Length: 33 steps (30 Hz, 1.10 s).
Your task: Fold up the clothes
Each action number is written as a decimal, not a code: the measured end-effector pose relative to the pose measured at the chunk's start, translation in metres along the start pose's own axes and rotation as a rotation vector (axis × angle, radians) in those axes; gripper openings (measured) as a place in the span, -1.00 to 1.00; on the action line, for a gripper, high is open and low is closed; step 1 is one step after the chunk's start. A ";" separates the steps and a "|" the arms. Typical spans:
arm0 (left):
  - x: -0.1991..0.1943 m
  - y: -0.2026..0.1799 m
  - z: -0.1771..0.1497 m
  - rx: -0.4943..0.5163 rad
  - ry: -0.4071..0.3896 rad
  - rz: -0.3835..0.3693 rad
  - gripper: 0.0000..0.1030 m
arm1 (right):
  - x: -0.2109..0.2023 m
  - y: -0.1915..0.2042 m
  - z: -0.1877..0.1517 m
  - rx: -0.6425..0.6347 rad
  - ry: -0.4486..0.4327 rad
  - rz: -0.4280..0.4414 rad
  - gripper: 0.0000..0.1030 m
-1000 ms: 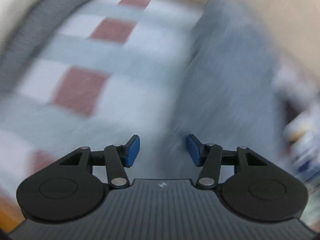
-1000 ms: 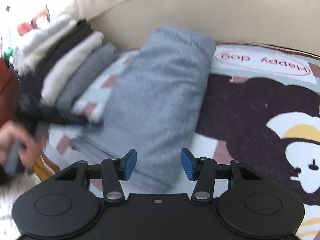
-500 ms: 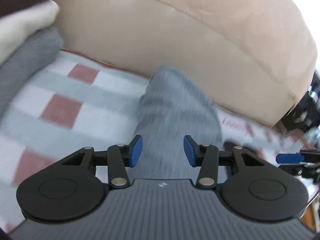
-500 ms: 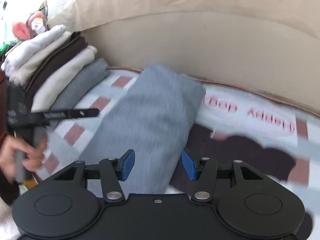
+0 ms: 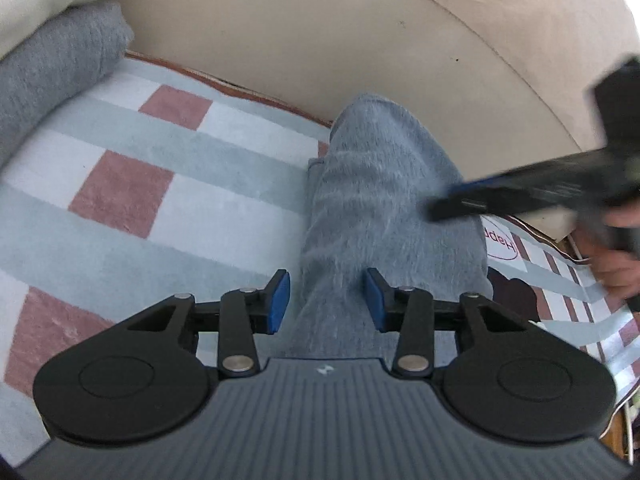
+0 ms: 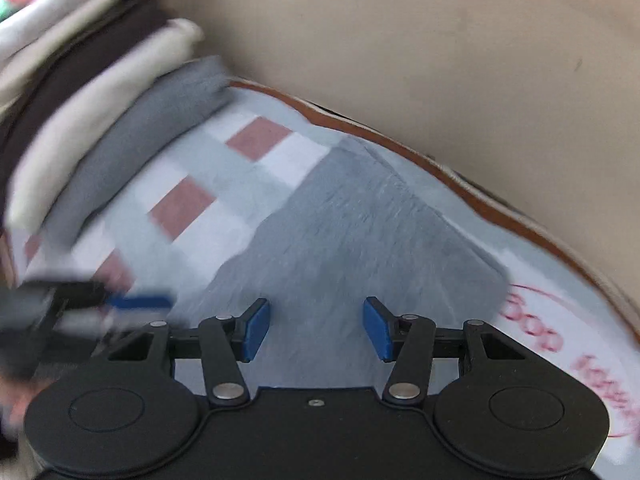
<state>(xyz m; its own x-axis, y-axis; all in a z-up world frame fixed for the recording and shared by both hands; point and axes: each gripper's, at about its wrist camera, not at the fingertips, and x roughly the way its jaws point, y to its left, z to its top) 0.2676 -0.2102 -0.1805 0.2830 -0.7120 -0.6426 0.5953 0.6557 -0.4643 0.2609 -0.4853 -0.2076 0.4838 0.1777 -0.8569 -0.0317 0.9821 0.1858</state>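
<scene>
- Left gripper (image 5: 325, 300): jaws parted and closing; the folded grey fleece garment (image 5: 384, 216) lies between and ahead of the blue pads, which are not pressing it.
- Right gripper (image 6: 316, 330): jaws spread, nothing pinched; the same grey garment lies flat just ahead of and beneath the fingertips.
- Garment rests on a checked blanket of pale blue, white and dusty-red squares (image 5: 132, 184), against a beige upholstered backrest (image 5: 340, 32).
- Stack of folded cream, brown and grey clothes (image 6: 92, 120) stands left of and beyond the right gripper.
- Right gripper appears blurred at the right of the left wrist view.
</scene>
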 end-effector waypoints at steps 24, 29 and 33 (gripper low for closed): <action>0.003 0.012 0.001 -0.038 0.080 0.054 -0.05 | -0.027 -0.048 0.002 0.321 -0.078 0.082 0.19; 0.003 0.012 0.001 -0.036 0.085 0.077 -0.05 | -0.009 0.007 -0.042 0.039 0.071 0.043 0.25; 0.005 0.015 0.002 -0.048 0.095 0.074 -0.03 | -0.020 0.031 -0.079 0.014 0.089 0.019 0.25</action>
<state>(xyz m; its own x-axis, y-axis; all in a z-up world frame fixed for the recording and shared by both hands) 0.2795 -0.2046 -0.1893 0.2508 -0.6357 -0.7301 0.5383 0.7184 -0.4406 0.1816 -0.4532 -0.2228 0.4040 0.2018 -0.8922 -0.0281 0.9776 0.2084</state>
